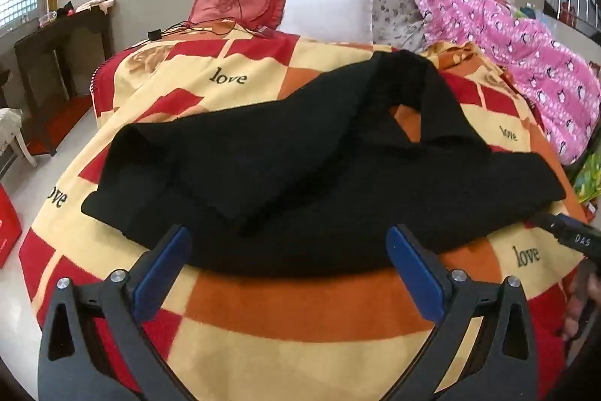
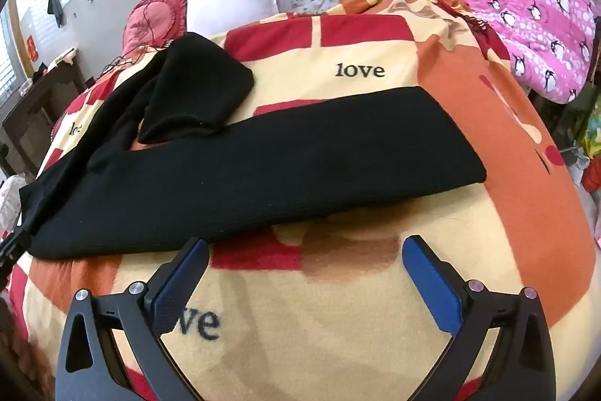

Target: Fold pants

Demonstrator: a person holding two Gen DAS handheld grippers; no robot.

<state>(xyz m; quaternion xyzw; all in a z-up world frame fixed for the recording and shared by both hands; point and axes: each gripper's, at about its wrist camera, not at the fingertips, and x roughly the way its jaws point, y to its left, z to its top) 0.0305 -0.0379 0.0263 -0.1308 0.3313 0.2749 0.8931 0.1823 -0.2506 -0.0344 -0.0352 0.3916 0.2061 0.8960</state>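
Black pants [image 1: 300, 168] lie spread on a bed covered by a red, orange and cream "love" blanket [image 1: 308, 303]. One leg runs straight to the right [image 2: 319, 153], the other lies crumpled and folded back toward the pillows [image 2: 195, 93]. My left gripper [image 1: 287, 239] is open and empty, its blue pads just above the near edge of the pants. My right gripper [image 2: 304, 250] is open and empty, just in front of the straight leg's near edge. The right gripper's tip shows at the right edge of the left wrist view [image 1: 567, 232].
A white pillow [image 1: 326, 10], a red cushion [image 1: 236, 2] with black cables, and a pink penguin quilt [image 1: 526, 62] lie at the bed's head and right side. A dark wooden table [image 1: 56, 62] stands at the left by the wall.
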